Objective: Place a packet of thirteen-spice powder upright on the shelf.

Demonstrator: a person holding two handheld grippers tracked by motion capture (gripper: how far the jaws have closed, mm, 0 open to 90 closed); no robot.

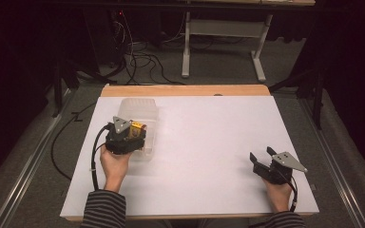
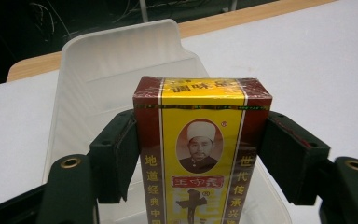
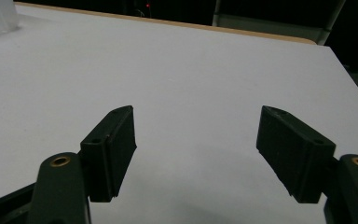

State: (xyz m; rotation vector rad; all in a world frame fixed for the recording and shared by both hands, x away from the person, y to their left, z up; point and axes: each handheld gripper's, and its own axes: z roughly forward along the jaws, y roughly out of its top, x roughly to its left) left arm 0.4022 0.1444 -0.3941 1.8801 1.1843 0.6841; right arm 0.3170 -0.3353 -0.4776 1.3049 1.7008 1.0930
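A yellow and dark red box [image 2: 199,149] printed with a portrait and Chinese characters sits between the jaws of my left gripper [image 2: 198,161], which is shut on it from both sides. The box is held over a clear plastic container [image 2: 116,60] at the left of the table. From above, the left gripper [image 1: 128,137] and the box [image 1: 137,128] are over the near part of that container [image 1: 140,111]. My right gripper [image 1: 261,159] is at the right front of the table, open, with nothing between its jaws [image 3: 196,154].
The white tabletop [image 1: 204,137] has a wooden strip [image 1: 185,90] along its far edge. Beyond it are a white table frame [image 1: 223,42] and cables [image 1: 142,59] on the floor. A black cable [image 1: 94,156] trails from the left gripper.
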